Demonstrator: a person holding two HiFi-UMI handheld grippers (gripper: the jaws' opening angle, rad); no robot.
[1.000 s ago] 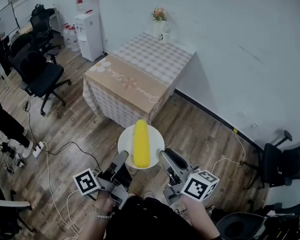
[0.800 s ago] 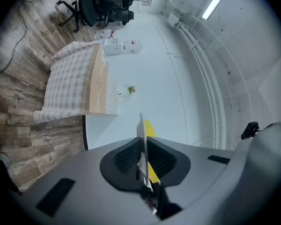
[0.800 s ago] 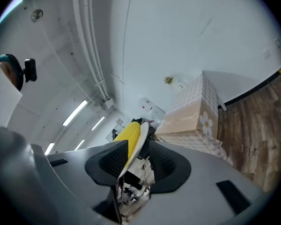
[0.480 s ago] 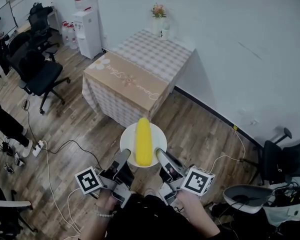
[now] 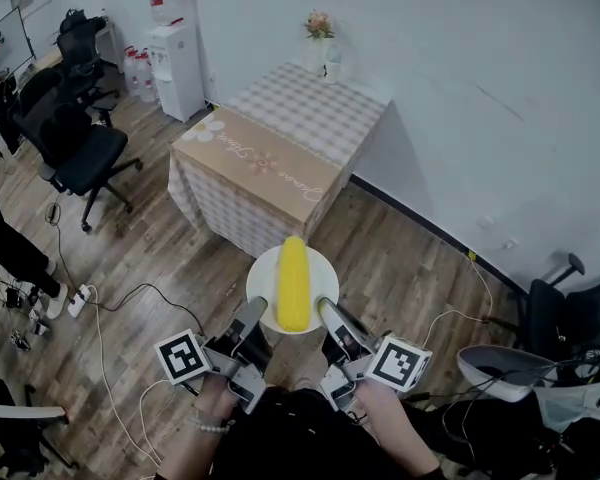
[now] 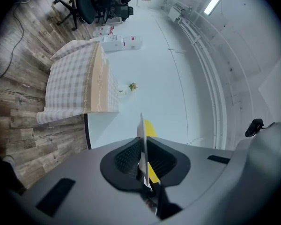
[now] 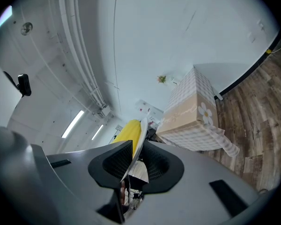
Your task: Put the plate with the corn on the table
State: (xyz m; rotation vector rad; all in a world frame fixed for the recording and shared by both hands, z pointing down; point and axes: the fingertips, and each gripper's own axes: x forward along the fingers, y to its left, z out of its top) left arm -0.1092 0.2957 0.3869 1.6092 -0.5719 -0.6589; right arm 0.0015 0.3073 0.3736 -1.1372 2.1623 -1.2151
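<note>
Plate (image 5: 264, 280), white and round, hangs in the air over the wooden floor (image 5: 400, 258), short of the bench (image 5: 280, 148) with its checked cloth, and a yellow corn (image 5: 293, 283) cob lies lengthwise across its middle, pointing towards the bench. The left gripper (image 5: 252, 316) has the near left part of the rim; in its own view the jaws stand almost together with the thin rim pinched edge-on between the ribbed pads, so it grips the plate firmly. The right gripper (image 5: 327, 314) reaches the near right part of the rim. Its jaws have just been closing, and in its own view the rim runs slantwise between them, close to one pad, with a sliver of space showing on the other side, so they surround the rim without plainly clamping it.

From above, the nearest arc of the plate is covered by the two sets of jaws, and the person's hands and body are cut off at the bottom edge. Each gripper view sees the plate only as a thin edge, with a strip of corn behind it. A small bunch of flowers (image 5: 319, 28) at the bench's far corner is too small to make out in detail
</note>
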